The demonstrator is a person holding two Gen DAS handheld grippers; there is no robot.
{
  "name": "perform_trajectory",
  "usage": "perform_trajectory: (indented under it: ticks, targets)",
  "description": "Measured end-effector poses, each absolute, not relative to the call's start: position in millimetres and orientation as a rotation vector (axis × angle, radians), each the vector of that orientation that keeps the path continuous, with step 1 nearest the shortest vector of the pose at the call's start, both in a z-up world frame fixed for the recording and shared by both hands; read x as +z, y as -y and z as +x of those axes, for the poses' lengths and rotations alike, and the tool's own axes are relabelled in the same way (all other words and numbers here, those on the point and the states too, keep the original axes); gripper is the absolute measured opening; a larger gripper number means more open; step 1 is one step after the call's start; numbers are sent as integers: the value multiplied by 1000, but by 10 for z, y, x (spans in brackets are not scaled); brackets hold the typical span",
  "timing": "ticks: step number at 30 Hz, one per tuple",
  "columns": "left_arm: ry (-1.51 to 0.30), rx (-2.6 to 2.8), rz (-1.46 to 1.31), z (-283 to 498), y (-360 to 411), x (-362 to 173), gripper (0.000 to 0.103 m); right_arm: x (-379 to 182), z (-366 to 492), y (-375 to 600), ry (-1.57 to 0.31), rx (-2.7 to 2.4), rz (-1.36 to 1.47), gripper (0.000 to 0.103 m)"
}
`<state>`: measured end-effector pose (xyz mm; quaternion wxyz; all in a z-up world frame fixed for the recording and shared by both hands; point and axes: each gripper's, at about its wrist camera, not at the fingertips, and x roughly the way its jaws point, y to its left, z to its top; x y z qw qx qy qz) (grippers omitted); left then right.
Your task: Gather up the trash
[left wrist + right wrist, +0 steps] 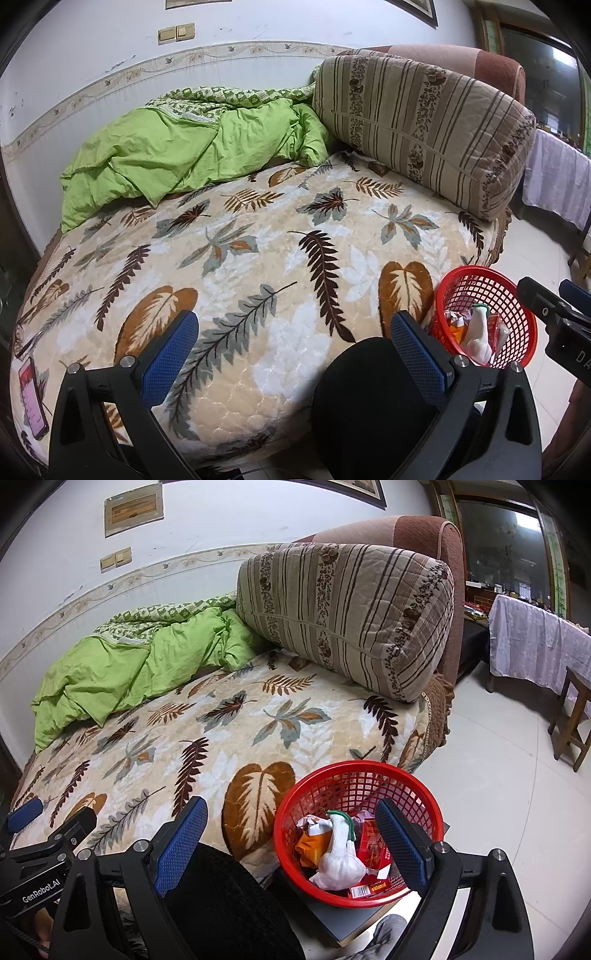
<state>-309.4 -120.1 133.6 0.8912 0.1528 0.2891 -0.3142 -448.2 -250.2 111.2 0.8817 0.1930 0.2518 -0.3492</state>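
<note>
A red mesh basket (pixel 369 771) stands on a grey board beside the bed; it also shows in the left wrist view (pixel 517 295). It holds a tied white bag (pixel 341 860), an orange wrapper (pixel 310 845) and a red packet (pixel 373 845). My right gripper (pixel 291 845) is open and empty, its right finger over the basket. My left gripper (pixel 293 347) is open and empty over the leaf-patterned blanket (pixel 258 266). The left gripper shows at the left edge of the right wrist view (pixel 51 823).
A green quilt (pixel 184 147) and a striped cushion (pixel 424 125) lie at the back of the bed. A phone (pixel 33 398) lies at the bed's left edge. A dark-clothed knee (pixel 358 402) is in front. A covered table (pixel 535 642) and stool (pixel 572 716) stand right.
</note>
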Motion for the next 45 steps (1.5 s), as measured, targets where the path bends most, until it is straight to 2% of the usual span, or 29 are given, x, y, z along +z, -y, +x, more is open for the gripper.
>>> perform_trajectory:
  ticks: [35, 42, 45]
  targets:
    - [-634, -607, 277, -2876, 1056, 1278, 103, 1084, -4276, 2481, -546, -665, 383, 94]
    - [-756, -429, 147, -2181, 526, 1120, 103, 1295, -3388, 2385, -596, -531, 270, 94]
    - [-812, -276, 121, -1792, 216, 967, 103, 1211, -2884, 2250, -636, -490, 226, 94]
